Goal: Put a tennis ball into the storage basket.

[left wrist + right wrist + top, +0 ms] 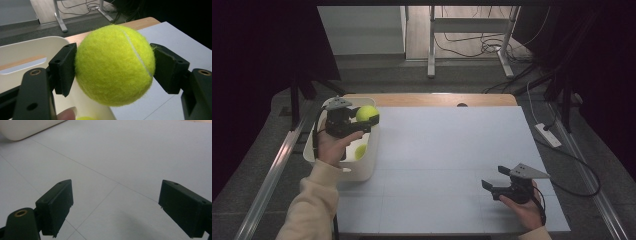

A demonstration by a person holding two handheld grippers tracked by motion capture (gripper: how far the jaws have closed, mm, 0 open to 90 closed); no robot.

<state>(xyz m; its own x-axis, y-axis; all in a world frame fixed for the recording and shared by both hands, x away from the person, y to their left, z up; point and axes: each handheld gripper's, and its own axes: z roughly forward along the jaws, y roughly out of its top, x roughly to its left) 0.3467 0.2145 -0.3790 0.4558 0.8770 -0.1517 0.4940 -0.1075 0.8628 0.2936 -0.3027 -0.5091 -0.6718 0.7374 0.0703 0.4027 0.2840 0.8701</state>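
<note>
At the bin's [362, 172] near edge, the left hand-held gripper [368, 120] is pinching a ball [366, 112] above the rim, one ball [360, 151] lying inside already, release pending, while the right hand-held gripper [495, 181] is idling spread over the counter [447, 150].

A fuzzy yellow-green tennis ball [115, 63] with a white seam sits clamped between black jaws above a white bin's [362, 170] rim.

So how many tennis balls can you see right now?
2. One tennis ball is clamped in the left hand-held gripper, above the far right corner of the white bin. A second ball lies inside the bin. The bin's walls may hide more.
</note>
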